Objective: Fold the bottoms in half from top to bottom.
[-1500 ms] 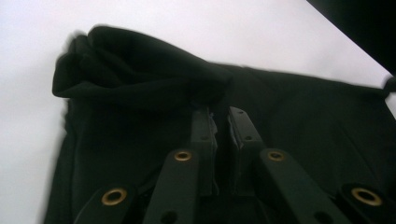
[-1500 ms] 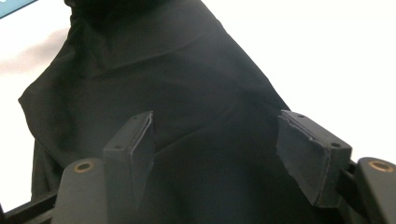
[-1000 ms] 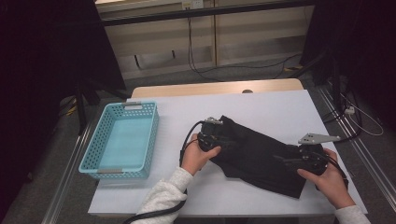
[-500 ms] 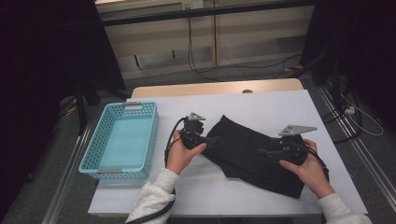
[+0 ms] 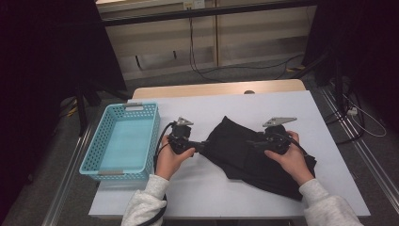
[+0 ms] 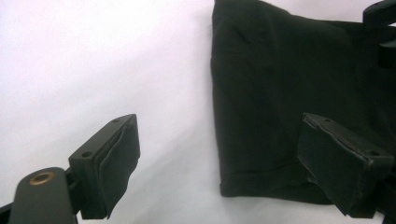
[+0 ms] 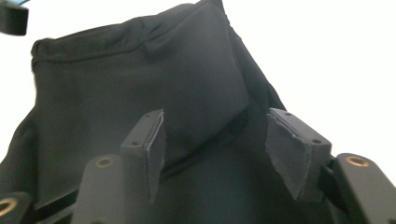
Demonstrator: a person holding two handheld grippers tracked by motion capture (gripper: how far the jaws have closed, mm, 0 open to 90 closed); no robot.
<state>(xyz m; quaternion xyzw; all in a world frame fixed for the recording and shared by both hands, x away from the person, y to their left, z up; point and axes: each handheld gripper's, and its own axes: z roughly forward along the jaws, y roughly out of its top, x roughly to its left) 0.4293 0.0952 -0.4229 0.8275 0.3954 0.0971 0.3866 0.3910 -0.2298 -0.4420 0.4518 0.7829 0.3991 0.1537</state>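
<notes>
**Grippers Open at Black Cloth; Basket Empty**

Left gripper (image 5: 200,146): jaws spread wide after just opening, nothing clamped between the pads. Near corner of the black cloth (image 6: 280,107) lying flat in the gap, closer to the right-hand pad in the left gripper view; bare white table (image 5: 211,188) under the other pad.

Right gripper (image 5: 256,142): jaws parted, just narrowing, not pressing. Raised fold of the cloth (image 7: 140,84) directly ahead of the pads and between them; cloth surface also beneath both jaws.

Cloth position: spread on the table between the two grippers, extending under and past the right hand (image 5: 291,160) toward the table's near right edge.

Container: light-blue perforated basket (image 5: 94,157) just outboard of the left gripper, at the table's left edge, apart from the cloth. Contents: none visible; bare floor of the basket exposed.

Markings: no legible writing on basket, cloth or grippers.
</notes>
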